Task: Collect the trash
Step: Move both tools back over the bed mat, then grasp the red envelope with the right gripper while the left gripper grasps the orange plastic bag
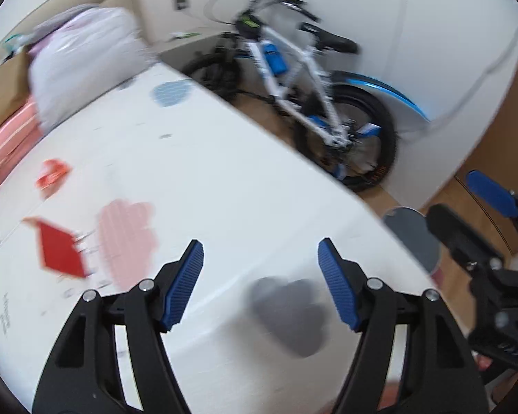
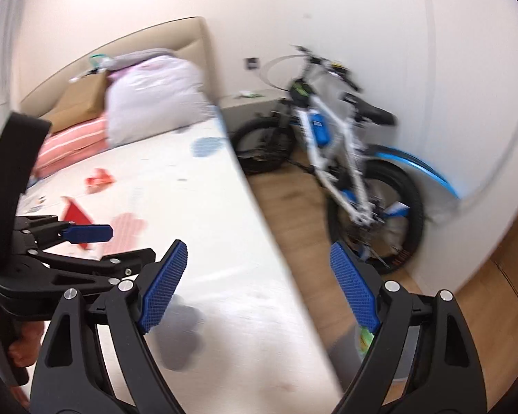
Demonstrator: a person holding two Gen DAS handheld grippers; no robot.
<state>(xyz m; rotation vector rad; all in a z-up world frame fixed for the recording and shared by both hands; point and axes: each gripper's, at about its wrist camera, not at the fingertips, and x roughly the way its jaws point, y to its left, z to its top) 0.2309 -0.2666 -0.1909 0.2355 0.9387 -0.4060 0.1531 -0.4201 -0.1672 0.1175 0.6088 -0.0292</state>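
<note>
A flat red wrapper [image 1: 60, 253] lies on the white bed [image 1: 224, 172], left of my left gripper [image 1: 260, 272], which is open and empty above the bed. A crumpled orange-red wrapper [image 1: 51, 172] lies further back. Both show in the right wrist view, the red wrapper [image 2: 75, 214] and the orange one [image 2: 100, 179]. My right gripper [image 2: 259, 286] is open and empty over the bed's right edge. A grey round bin [image 1: 414, 238] stands on the floor beside the bed. The left gripper [image 2: 89, 234] also shows at the left of the right wrist view.
A white-and-blue bicycle [image 1: 293, 79] leans by the wall right of the bed. A stuffed white bag [image 1: 86, 58], a cardboard box [image 1: 3, 89] and a pink striped pillow [image 1: 7, 148] sit at the bed's head. Wooden floor [image 2: 293, 207] runs alongside. The view is motion-blurred.
</note>
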